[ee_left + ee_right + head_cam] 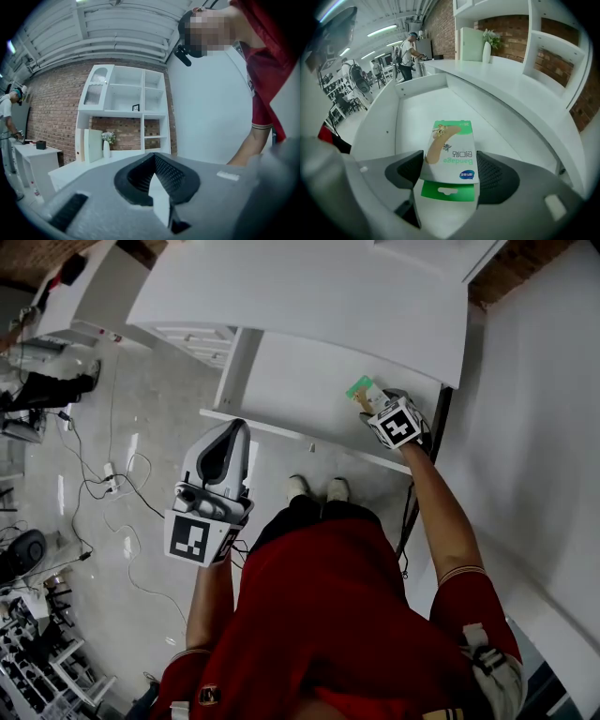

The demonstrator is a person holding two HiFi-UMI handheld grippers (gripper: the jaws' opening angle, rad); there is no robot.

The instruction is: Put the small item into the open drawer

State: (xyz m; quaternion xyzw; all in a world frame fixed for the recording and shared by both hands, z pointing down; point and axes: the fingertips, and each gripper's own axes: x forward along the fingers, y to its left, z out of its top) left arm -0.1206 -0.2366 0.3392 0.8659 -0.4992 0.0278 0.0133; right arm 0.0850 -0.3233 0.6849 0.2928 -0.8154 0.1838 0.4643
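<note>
A green-and-white bandage box [451, 154] is the small item. My right gripper [450, 180] is shut on it, both pads against its sides, the hang tab toward the camera. In the head view that gripper [367, 401] holds the box [360, 388] over the right side of the open white drawer [291, 381]. The drawer's bare floor [417, 112] lies just under the box. My left gripper [232, 432] hangs over the floor, left of the drawer, apart from it. In its own view its jaws [157, 187] are shut on nothing.
The white desk top [309, 296] overhangs the drawer's back. A white wall [544, 427] stands close on the right. Cables [112, 474] trail on the floor at left. A vase with flowers [487, 47] stands on the desk. A person [410, 47] works at a far bench.
</note>
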